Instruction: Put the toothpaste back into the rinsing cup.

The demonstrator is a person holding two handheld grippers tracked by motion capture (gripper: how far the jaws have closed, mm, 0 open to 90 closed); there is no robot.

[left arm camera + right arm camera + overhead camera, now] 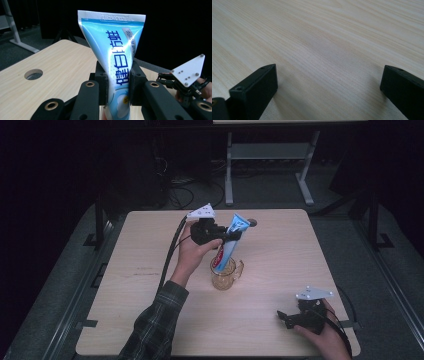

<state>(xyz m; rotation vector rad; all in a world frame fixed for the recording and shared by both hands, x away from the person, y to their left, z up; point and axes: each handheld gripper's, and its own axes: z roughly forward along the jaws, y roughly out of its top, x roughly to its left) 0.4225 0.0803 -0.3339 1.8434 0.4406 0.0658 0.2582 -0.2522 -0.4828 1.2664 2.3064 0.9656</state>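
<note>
Standing tilted in a clear amber glass mug near the middle of the pale wooden table, a blue and white toothpaste tube with a red patch low on its side is seen in the high view. Its lower end is inside the mug, and its flat crimped end is raised toward the far side of the table. The tube is clamped across its middle by the left gripper, which is held above the mug by a hand coming out of a green plaid sleeve. In the left gripper view the tube is pressed between the two black jaws of the left gripper, with blue printed characters running along its face and the crimped edge uppermost. A round hole in the tabletop is seen at the left of that view.

The right gripper is held low over the near right part of the table, well apart from the mug, by the other hand. In the right gripper view its jaws are spread wide over bare wood grain, with nothing between them.
</note>
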